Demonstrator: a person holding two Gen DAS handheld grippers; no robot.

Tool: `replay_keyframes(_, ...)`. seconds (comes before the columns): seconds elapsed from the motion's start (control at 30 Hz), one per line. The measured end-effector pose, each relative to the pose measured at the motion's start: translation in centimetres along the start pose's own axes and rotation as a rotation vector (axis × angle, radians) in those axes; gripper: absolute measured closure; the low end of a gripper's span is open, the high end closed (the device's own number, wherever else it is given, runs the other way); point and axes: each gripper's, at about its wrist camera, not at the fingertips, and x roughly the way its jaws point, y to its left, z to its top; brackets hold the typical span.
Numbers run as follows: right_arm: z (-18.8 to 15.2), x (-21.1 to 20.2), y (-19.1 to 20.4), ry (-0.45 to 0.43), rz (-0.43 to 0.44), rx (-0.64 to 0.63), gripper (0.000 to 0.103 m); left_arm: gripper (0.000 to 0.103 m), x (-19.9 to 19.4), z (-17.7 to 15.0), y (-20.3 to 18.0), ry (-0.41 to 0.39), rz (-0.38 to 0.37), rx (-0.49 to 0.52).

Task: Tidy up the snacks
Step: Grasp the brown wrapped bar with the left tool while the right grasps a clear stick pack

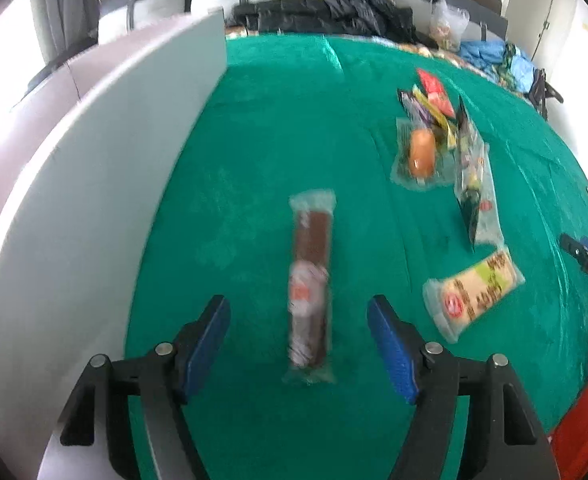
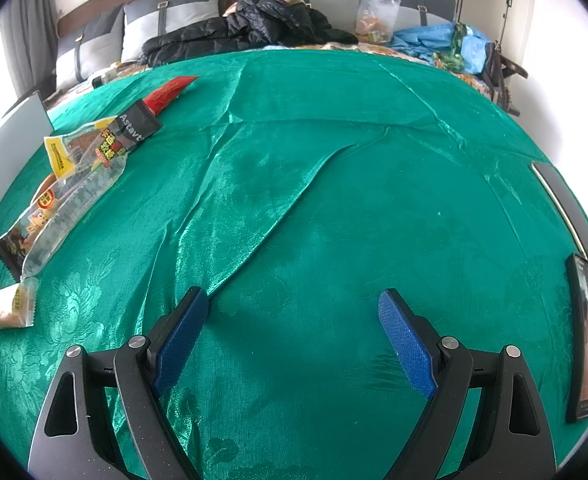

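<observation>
The left hand-held gripper (image 1: 299, 334) hangs above the green cloth (image 1: 274, 128) with its blue pads (image 1: 208, 346) spread apart. Between them, but touching neither pad, lies a long brown snack bar in clear wrap (image 1: 310, 284). The bar looks blurred, so I cannot read its label, and it seems to rest flat on the cloth. It lies lengthwise, pointing away from the camera. To the left of it stands a white board (image 1: 94, 184), upright along the edge of the cloth.

On the right side of the left wrist view, the other snacks lie in a loose group. A cream and green packet (image 1: 474, 292) is the nearest one, just beside the right finger of this hand-held gripper. Further back lies a long clear packet (image 1: 476, 184), and beside it a clear bag with an orange bun (image 1: 422, 152). Behind these are small colourful packets (image 1: 434, 100), one of them red.

The right hand-held gripper (image 2: 293, 316) also has its fingers wide apart, with nothing between them, only wrinkled cloth below. In its view the snack group lies well to the left, with a black packet (image 2: 138, 128) and a red packet (image 2: 170, 90) at the far end. A dark phone (image 2: 586, 340) lies at the right edge of the cloth. Beyond the cloth, a black jacket (image 2: 254, 24) is piled before grey pillows (image 2: 94, 40)
</observation>
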Motion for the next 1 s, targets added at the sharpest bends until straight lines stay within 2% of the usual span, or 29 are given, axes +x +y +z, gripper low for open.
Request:
replay_keyframes(0.1,0.2,0.1,-0.2,0.011,-0.001,0.014,0.009,0.033,0.9,0.6,-0.2,0.008,0.013,0.015)
replay_keyframes(0.13,0.3,0.2,-0.2,0.015,0.0,0.015,0.009,0.036,1.2,0.6,-0.3,0.014,0.024,0.025)
replay_keyframes(0.17,0.7,0.3,-0.2,0.044,-0.006,0.024,0.009,0.04,1.4,0.8,-0.4,0.018,0.035,0.035)
replay_keyframes(0.2,1.5,0.5,0.0,0.107,-0.013,0.055,0.01,0.052,1.6,0.8,-0.5,0.025,0.043,0.045)
replay_keyframes(0.23,2.0,0.6,0.3,0.138,0.006,0.079,0.011,0.058,1.7,0.7,-0.5,0.029,0.035,0.048)
replay_keyframes(0.3,3.7,0.0,2.3,0.164,0.191,0.163,0.012,0.066,1.4,0.5,-0.4,0.024,0.027,0.047)
replay_keyframes(0.33,4.6,-0.2,3.9,0.165,0.25,0.163,0.012,0.072,1.3,0.4,-0.5,0.024,0.026,0.05)
replay_keyframes(0.43,6.6,0.7,8.9,0.205,0.328,0.111,0.014,0.081,1.1,0.2,-0.3,0.026,0.027,0.039)
replay_keyframes(0.47,7.3,1.7,10.9,0.243,0.347,0.097,0.019,0.081,0.9,0.0,-0.2,0.026,0.025,0.031)
replay_keyframes(0.5,7.5,2.2,11.9,0.251,0.351,0.091,0.024,0.082,0.7,-0.3,-0.1,0.022,0.023,0.019)
replay_keyframes(0.57,8.0,3.4,14.6,0.28,0.327,0.04,0.057,0.083,0.4,-1.0,0.2,0.013,0.019,0.012)
replay_keyframes(0.63,8.2,3.7,15.9,0.286,0.258,-0.02,0.062,0.084,0.3,-1.3,0.2,0.005,0.018,0.017)
replay_keyframes(0.77,7.9,2.9,15.5,0.311,0.255,-0.043,0.079,0.086,0.1,-1.5,0.4,-0.011,0.002,0.0)
replay_keyframes(0.87,7.4,1.3,13.0,0.298,0.228,-0.056,0.084,0.086,-0.1,-1.8,0.9,-0.019,-0.035,-0.039)
replay_keyframes(1.0,6.8,-0.2,10.1,0.284,0.195,-0.074,0.084,0.086,-0.2,-1.8,1.4,-0.021,-0.076,-0.076)
